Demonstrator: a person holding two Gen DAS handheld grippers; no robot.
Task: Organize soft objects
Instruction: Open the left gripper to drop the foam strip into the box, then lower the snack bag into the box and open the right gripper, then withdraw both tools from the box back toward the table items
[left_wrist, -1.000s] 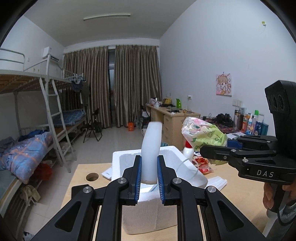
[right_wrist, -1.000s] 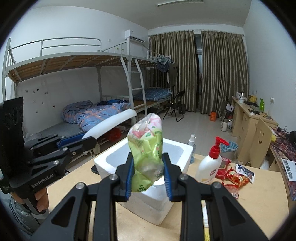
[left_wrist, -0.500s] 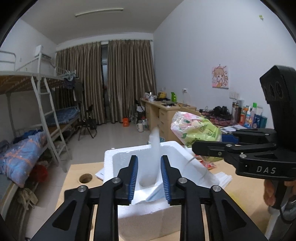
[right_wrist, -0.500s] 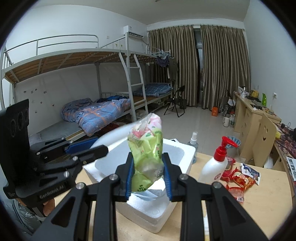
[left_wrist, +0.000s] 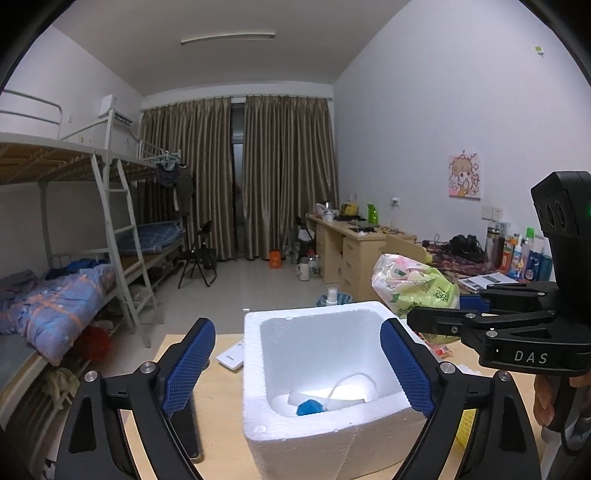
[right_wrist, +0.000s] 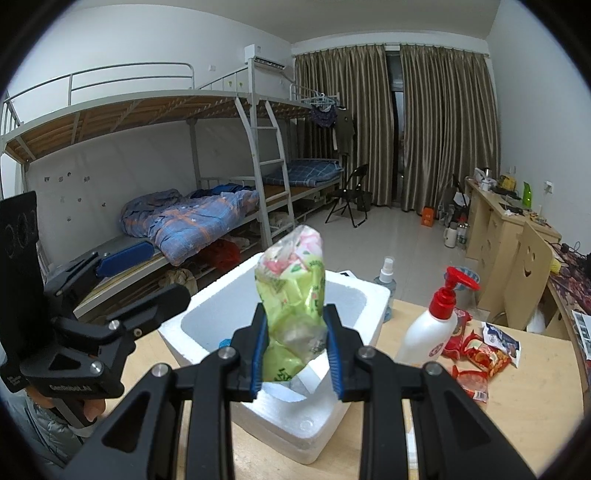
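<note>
Left wrist view: left gripper (left_wrist: 297, 363) is spread wide, holding nothing, straddling the foam box (left_wrist: 255, 373). A white tube (left_wrist: 332, 395) lies flat on the box floor, long axis running 3 to 9 o'clock.

Right wrist view: right gripper (right_wrist: 295, 350) clamps the green snack bag (right_wrist: 293, 295), standing upright, long axis 12 to 6, above the box's near rim.
</note>
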